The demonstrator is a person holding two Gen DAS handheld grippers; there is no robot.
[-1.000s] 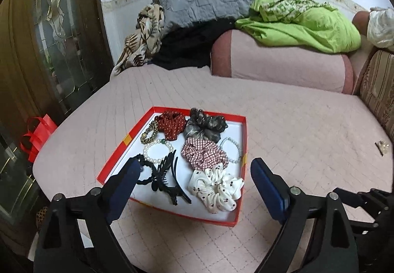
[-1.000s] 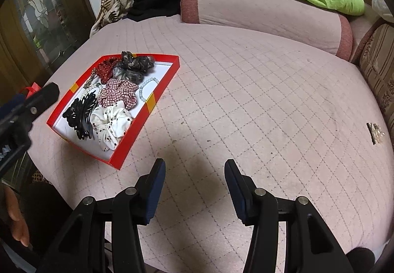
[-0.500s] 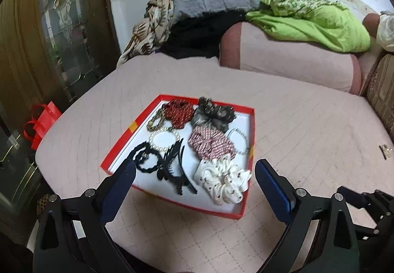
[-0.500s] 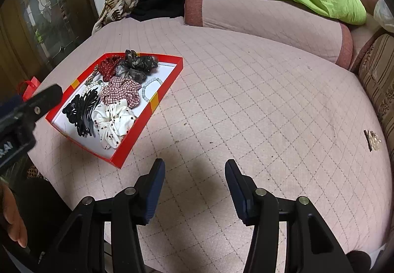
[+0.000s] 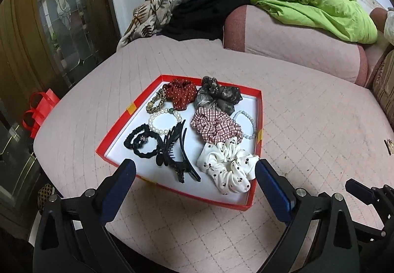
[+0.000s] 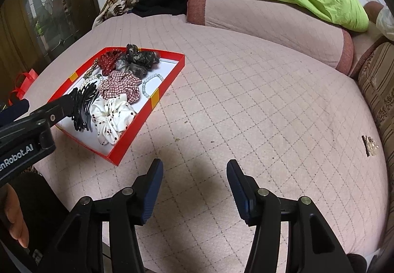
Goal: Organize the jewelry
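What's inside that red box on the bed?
The red box holds four scrunchies: white, plaid, dark sheer and red dotted. Also two bead bracelets, a black claw clip and black hair ties. Whatever lies under the scrunchies is covered.

The bed [image 5: 307, 105] is covered in matt pink quilted cloth. The red box [image 5: 259, 110] looks like smooth card with a white inside. The scrunchies are soft cloth: a checked one [image 5: 214, 125] and a white satiny one [image 5: 229, 162]. The black hair clip [image 5: 177, 147] is glossy plastic. The pearl bracelet [image 5: 162, 123] has shiny beads.
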